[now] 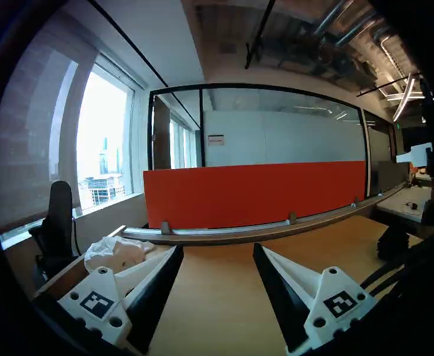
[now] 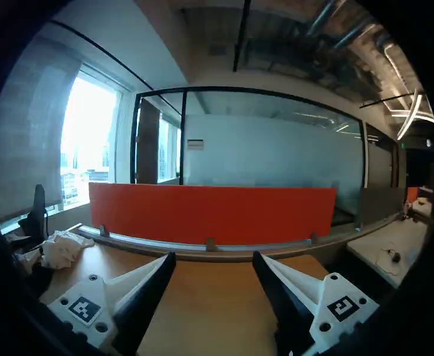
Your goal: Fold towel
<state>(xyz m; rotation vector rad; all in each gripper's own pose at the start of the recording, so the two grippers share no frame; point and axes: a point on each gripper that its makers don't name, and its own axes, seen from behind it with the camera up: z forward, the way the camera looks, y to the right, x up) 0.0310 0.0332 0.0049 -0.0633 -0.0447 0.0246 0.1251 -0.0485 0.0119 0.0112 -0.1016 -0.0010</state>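
The left gripper is spread wide and empty above the desk. The crumpled towel lies just beyond its left finger. The right gripper is equally wide and empty, with the towel well off to its left.

Towel, lower left: one. Orange divider panel, centre: one. Office chair, left edge: one. Wooden surface: one. Tongs, two: left tongs, right tongs.
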